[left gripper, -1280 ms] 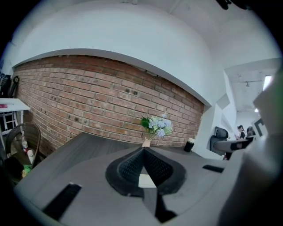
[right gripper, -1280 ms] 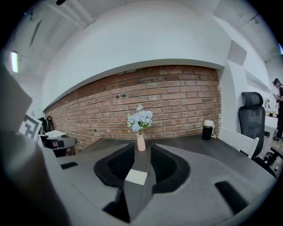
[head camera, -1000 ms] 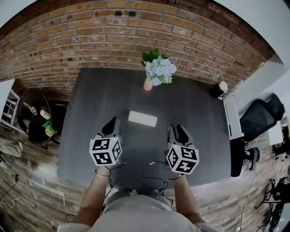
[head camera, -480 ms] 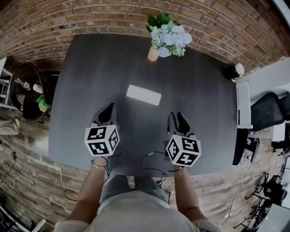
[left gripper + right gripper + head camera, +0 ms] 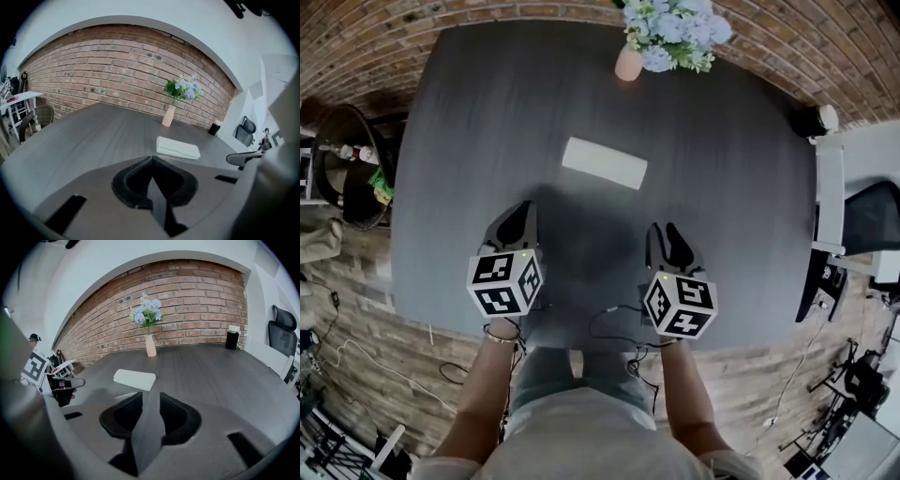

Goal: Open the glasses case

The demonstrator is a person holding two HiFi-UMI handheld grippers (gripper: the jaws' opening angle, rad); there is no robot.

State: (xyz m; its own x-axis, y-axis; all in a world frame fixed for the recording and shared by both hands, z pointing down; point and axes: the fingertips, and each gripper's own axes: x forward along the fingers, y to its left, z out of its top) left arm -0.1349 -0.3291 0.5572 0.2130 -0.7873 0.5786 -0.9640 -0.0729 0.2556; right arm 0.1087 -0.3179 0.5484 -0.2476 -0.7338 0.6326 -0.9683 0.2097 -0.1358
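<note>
The glasses case [image 5: 604, 162] is a white, flat, closed box lying alone on the dark grey table [image 5: 469, 112], also seen as the case [image 5: 177, 147] and the case [image 5: 134, 379]. My left gripper [image 5: 521, 208] hovers over the table short of the case and to its left; in the left gripper view the left gripper [image 5: 150, 158] has its tips touching, with nothing between them. My right gripper [image 5: 664, 230] hovers short of the case on its right. In its own view the right gripper [image 5: 151, 394] shows bare table in the gap between its jaws.
A pink vase [image 5: 629, 63] of blue and white flowers stands at the table's far edge. A black cylinder [image 5: 812, 119] sits at the far right corner, beside a white desk [image 5: 831, 192] and an office chair. A round side table [image 5: 345, 169] stands left. Cables hang by the near edge.
Both grippers have sunk closer to the tabletop, still short of the case. The head view has tilted down, so the case now lies nearer them. The jaws look unchanged.
</note>
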